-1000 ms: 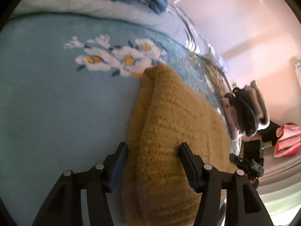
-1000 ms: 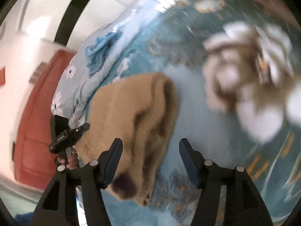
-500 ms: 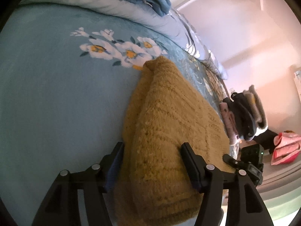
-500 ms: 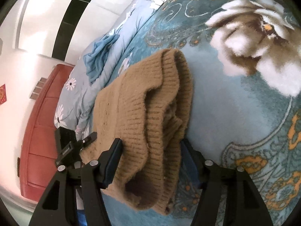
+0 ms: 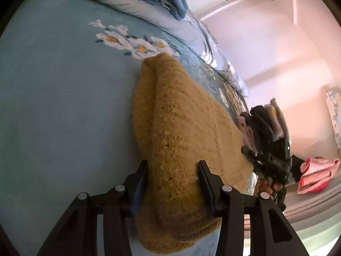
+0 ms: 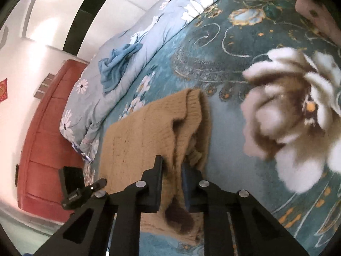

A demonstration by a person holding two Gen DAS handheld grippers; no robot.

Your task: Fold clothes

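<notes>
A mustard knitted sweater (image 5: pixel 183 128) lies folded on the teal flowered bed cover (image 5: pixel 53 106). My left gripper (image 5: pixel 172 166) is open, its jaws on either side of the sweater's near thick fold. In the right wrist view the same sweater (image 6: pixel 145 136) appears tan. My right gripper (image 6: pixel 172 164) is shut on its bunched edge, the knit pinched between the jaws and hanging below them. The left gripper (image 6: pixel 83 189) shows beyond the sweater's far side.
A pale blue flowered quilt (image 6: pixel 132 47) with a blue garment (image 6: pixel 119 64) on it lies along the far side. A stack of folded clothes (image 5: pixel 264 123) sits at the bed's end. A pink cloth (image 5: pixel 315 170) lies beyond. A red headboard (image 6: pixel 42 132) stands behind.
My right gripper has closed on the sweater's bunched edge; it was open around it before. My left gripper has slid further onto the sweater's fold and stays open.
</notes>
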